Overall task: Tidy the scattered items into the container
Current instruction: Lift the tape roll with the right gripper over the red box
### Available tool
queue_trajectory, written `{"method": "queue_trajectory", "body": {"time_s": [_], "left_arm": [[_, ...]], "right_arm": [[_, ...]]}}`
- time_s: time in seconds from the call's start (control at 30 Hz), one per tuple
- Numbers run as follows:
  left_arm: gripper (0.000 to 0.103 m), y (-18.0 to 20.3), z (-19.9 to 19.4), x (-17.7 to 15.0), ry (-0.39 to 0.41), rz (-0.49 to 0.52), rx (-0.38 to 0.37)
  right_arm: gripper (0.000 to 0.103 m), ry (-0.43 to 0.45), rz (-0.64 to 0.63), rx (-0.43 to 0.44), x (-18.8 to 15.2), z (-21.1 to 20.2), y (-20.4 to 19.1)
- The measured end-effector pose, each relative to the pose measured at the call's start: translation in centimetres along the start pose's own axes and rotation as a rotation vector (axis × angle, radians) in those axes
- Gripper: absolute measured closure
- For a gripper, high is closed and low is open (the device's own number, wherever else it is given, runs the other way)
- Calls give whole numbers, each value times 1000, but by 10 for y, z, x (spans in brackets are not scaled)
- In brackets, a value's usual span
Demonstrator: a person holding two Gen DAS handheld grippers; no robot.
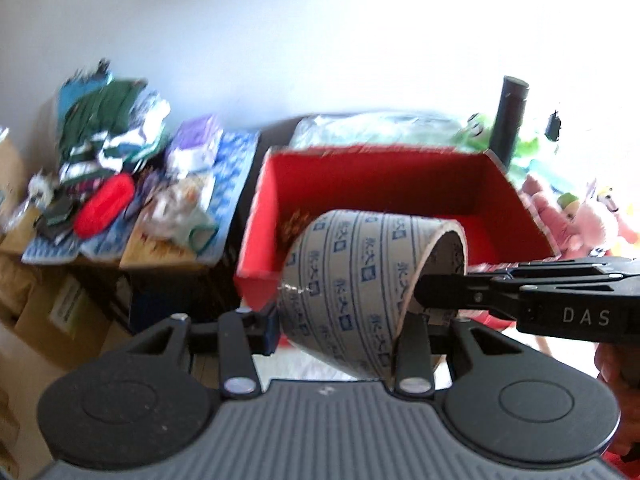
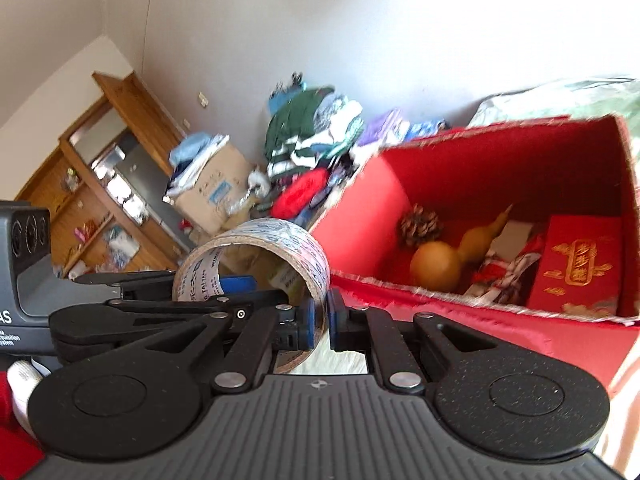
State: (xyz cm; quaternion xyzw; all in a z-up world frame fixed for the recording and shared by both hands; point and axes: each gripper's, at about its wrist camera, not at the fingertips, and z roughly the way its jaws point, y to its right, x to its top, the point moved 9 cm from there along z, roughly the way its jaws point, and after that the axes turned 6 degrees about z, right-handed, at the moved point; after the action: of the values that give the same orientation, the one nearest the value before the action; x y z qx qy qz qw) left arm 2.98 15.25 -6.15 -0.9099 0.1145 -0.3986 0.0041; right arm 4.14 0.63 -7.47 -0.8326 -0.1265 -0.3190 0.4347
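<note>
I have the roll of tape [image 1: 352,280] held up in the air just in front of the near wall of the red box [image 1: 400,184], and both grippers are on it at once. My left gripper [image 1: 344,332] spans the roll across its width, one finger at each flat side, closed against it. My right gripper [image 2: 320,322] is nearly closed and pinches the ring's wall: its left blue pad [image 2: 306,326] sits inside the ring, the right one outside. In the left view that right gripper [image 1: 424,292] comes in from the right side with its tip reaching into the open end of the roll. In the right view the tape [image 2: 256,256] stands on edge, its hole facing me, and the left gripper's fingers [image 2: 234,282] pass through the hole from the left.

The red box [image 2: 500,168] is open at the top. Inside I can see a pine cone [image 2: 420,226], a yellow gourd [image 2: 452,256] and a red packet with gold print [image 2: 576,264] leaning at the right wall.

Left of the box there is a heap of folded clothes [image 1: 108,132] on cardboard cartons, with a red pouch [image 1: 106,204] lying among smaller clutter that is too blurred to name. Right of the box are pink plush toys [image 1: 576,212] and a dark upright tube [image 1: 512,116]. A wooden cabinet [image 2: 96,200] stands farther back in the right view.
</note>
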Motion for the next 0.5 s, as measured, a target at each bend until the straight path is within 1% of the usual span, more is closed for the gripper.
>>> {"method": "queue_trajectory", "body": {"time_s": [0.17, 0.33, 0.5], "left_arm": [[68, 26, 3, 16, 39, 45, -108], [69, 57, 9, 30, 74, 129, -196], [69, 81, 20, 42, 95, 196, -278]], "right_arm": [[94, 66, 44, -51, 11, -29, 11], [94, 133, 68, -132, 12, -56, 23], [93, 230, 139, -209, 14, -74, 35]]}}
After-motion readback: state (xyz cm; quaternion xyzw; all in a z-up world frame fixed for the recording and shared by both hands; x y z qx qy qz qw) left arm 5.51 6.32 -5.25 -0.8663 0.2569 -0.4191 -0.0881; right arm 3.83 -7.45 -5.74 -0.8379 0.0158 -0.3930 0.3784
